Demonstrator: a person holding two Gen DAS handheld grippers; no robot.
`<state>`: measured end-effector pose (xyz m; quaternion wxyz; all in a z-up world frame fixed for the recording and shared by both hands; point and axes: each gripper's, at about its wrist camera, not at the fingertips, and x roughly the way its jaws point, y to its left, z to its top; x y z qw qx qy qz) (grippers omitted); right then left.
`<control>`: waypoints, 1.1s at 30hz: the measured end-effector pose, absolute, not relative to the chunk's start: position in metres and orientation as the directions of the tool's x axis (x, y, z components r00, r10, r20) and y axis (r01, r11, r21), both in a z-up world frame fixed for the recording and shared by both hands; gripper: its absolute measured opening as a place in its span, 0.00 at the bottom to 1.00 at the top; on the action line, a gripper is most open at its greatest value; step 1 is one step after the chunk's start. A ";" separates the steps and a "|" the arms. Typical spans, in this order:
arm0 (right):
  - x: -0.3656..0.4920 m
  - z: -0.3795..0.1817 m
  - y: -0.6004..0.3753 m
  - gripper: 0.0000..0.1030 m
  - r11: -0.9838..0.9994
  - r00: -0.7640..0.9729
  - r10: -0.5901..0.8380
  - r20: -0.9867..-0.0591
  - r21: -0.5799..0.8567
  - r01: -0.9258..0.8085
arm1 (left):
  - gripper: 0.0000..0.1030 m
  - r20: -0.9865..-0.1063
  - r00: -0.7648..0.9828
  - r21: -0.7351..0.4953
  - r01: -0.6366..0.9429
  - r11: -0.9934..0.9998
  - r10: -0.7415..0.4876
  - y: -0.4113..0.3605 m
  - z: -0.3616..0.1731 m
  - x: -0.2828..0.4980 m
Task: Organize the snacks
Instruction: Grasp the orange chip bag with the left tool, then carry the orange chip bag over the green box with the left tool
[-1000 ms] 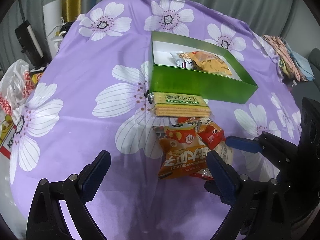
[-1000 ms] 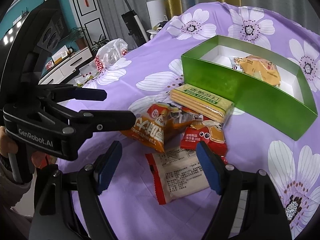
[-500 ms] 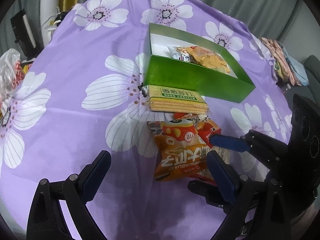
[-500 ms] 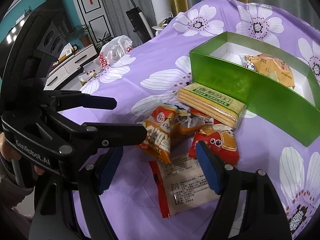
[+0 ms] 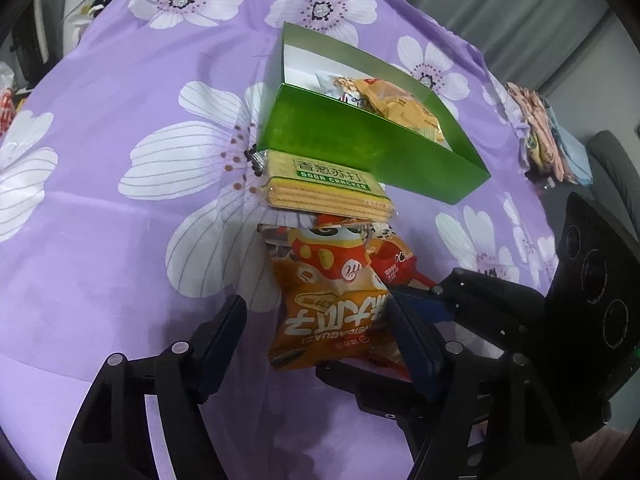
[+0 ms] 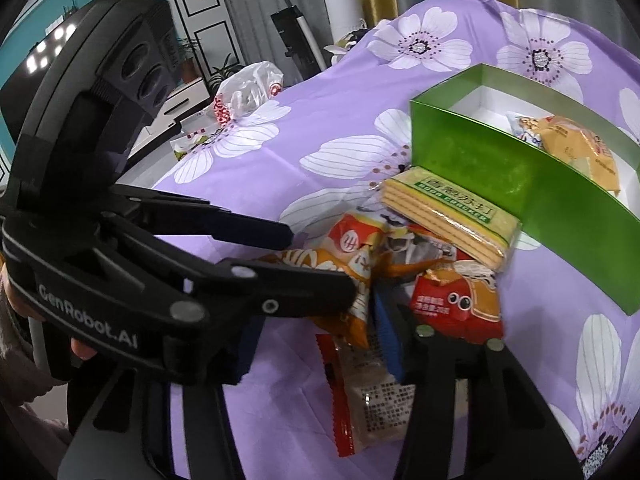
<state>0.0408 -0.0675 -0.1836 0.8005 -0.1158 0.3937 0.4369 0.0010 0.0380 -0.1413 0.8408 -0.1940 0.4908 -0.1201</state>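
An orange snack bag (image 5: 332,320) lies on the purple flowered cloth, in front of a soda cracker pack (image 5: 332,192) and a green box (image 5: 360,148) holding two packets. My left gripper (image 5: 316,336) straddles the orange bag, jaws closing. Its right pad touches the bag's edge and its left pad stands clear. My right gripper (image 6: 320,340) hangs over a clear packet with red edges (image 6: 372,392), jaws closing, and the pads are not pressing it. A small red packet (image 6: 456,300) lies beside it. The left gripper's arm hides the right gripper's left finger.
The two grippers cross closely over the snack pile. A plastic bag (image 6: 248,92) sits at the cloth's far left edge. Folded cloths (image 5: 540,132) lie at the far right edge. A cabinet and a screen stand beyond the table.
Both grippers' jaws have narrowed. The left gripper has dropped and tipped down onto the orange bag. The right gripper has stayed over the clear packet.
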 end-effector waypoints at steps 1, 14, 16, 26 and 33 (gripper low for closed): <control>0.041 -0.184 -0.067 0.48 0.592 0.311 0.604 -0.734 0.152 -0.791 | 0.59 -0.774 0.484 -0.461 0.014 0.887 -0.409 0.039 -0.142 0.001; 0.035 -0.177 -0.068 0.42 0.582 0.333 0.596 -0.731 0.107 -0.806 | 0.56 -0.773 0.495 -0.423 0.063 0.904 -0.396 0.029 -0.132 0.000; 0.032 -0.173 -0.069 0.42 0.581 0.341 0.603 -0.721 0.104 -0.807 | 0.56 -0.771 0.505 -0.414 0.067 0.908 -0.389 0.028 -0.127 -0.003; 0.020 -0.138 -0.078 0.42 0.579 0.408 0.638 -0.652 0.057 -0.814 | 0.56 -0.739 0.578 -0.349 0.109 0.931 -0.345 0.017 -0.088 -0.014; 0.018 -0.120 -0.087 0.43 0.595 0.458 0.649 -0.607 0.030 -0.803 | 0.56 -0.715 0.613 -0.315 0.147 0.938 -0.336 0.005 -0.064 -0.011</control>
